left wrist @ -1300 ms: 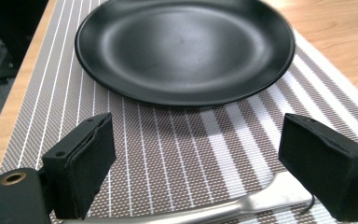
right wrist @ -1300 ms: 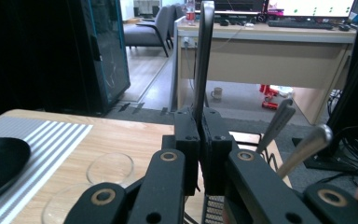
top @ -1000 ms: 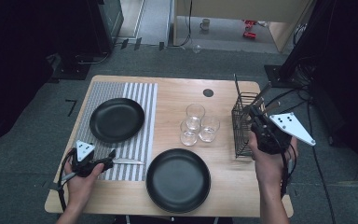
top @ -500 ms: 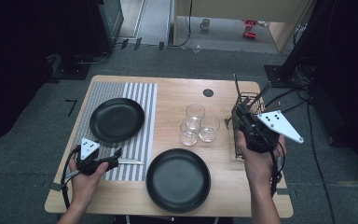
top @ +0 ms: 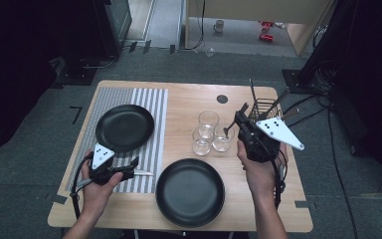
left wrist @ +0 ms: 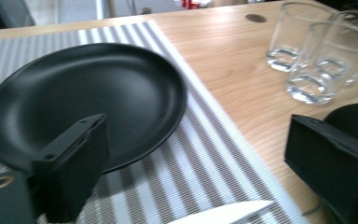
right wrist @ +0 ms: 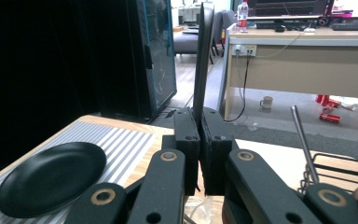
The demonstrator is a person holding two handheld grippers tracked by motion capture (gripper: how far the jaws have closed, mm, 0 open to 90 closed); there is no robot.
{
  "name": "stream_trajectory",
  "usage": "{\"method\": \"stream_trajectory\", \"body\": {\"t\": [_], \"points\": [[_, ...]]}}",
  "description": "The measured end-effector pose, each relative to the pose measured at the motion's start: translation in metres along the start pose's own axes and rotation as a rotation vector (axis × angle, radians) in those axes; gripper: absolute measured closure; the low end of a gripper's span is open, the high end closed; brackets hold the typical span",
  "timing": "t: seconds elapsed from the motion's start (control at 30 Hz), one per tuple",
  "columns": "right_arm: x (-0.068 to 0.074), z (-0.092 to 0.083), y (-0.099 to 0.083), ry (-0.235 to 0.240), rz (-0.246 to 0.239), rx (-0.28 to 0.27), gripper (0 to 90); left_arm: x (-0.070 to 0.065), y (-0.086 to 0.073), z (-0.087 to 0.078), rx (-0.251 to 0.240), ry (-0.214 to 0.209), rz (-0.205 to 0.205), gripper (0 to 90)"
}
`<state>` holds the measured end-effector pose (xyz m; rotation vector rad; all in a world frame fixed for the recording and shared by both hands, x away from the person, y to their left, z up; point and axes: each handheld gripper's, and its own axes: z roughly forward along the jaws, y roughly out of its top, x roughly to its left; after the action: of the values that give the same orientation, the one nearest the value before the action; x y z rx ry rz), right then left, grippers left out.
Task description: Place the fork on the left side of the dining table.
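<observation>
The right gripper [top: 239, 121] is clenched on a dark utensil handle [right wrist: 202, 56], and in the right gripper view that handle stands nearly upright, its long axis rising straight out from between the closed jaws. In the high view this gripper hovers over the desk [top: 189, 102] just left of the wire cutlery basket [top: 266, 107], beside the glasses [top: 208, 121]. The relation that matters for the coming move, as I judge it, is that both place settings lie to the left of the held utensil: the near plate [top: 190, 191] sits below and left of the right gripper, while the far plate [top: 124, 127] rests on the striped placemat [top: 151, 99], well apart across the desk. The right hand is nearer the near plate.

The left gripper [top: 129, 167] is released, jaws spread wide in the left gripper view, hovering over the placemat's near edge with a knife [left wrist: 223, 213] lying flat just under it (only its pale blade tip is plain).

Counted: two black plates, three glasses, one placemat, one basket holding at least two more utensils, one knife on the mat.
</observation>
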<state>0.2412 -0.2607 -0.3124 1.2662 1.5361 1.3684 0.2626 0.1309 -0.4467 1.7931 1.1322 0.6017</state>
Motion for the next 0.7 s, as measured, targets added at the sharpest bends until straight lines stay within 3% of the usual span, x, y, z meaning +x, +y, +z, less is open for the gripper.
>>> {"method": "stream_trajectory", "body": {"t": [0.7], "points": [[0.018,0.003,-0.002,0.045,-0.009,0.002,88.3,-0.032,0.021,0.013,-0.019,-0.074,0.041,3.0]]}}
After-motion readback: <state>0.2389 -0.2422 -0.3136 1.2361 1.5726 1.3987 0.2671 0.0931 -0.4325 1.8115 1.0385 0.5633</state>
